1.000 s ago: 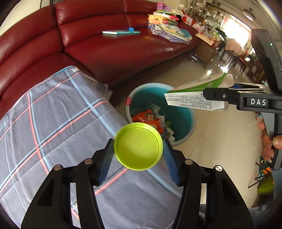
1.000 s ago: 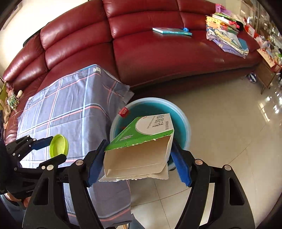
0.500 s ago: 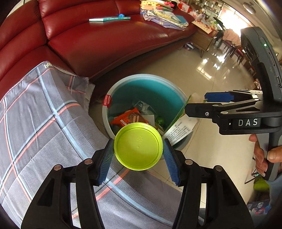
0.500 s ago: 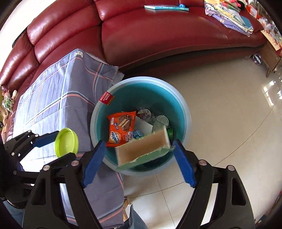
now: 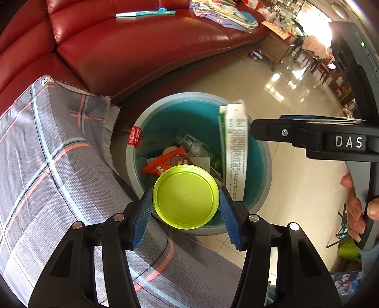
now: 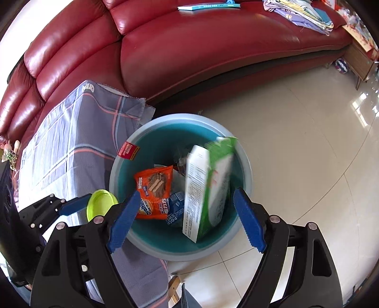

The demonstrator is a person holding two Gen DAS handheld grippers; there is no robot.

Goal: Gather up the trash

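Nearest, the left gripper (image 5: 186,208) is closed on a lime lid (image 5: 186,196), its blue pads (image 5: 142,219) pressing the rim from both sides. The lid is held flat-on over the near edge of the bin (image 5: 265,165), partly above the plaid cloth (image 5: 47,165) that lies just left of the bin.

The right gripper (image 6: 187,220) hangs over the near rim of the bin (image 6: 246,170) with its jaws spread wide and nothing between them. Just beyond its pads (image 6: 248,222), a green-and-white carton (image 6: 206,187) is in the bin's right half, standing nearly on end, blurred, touching neither finger. In the left view the same carton (image 5: 234,154) is upright against the bin's right side, just left of the right gripper's black finger (image 5: 284,132).

Left of the carton inside the bin lie an orange snack bag (image 6: 154,189), a blue pack (image 6: 174,208) and crumpled clear plastic (image 5: 191,144). A red label (image 6: 128,150) hangs on the bin's left rim beside the cloth.

Behind the bin runs a red sofa (image 6: 189,47). On its seat, far from the bin, lie a thin teal book (image 6: 208,6) and, to the right, a pile of papers and fabric (image 6: 303,11). Right of the bin is pale tiled floor (image 6: 308,142).
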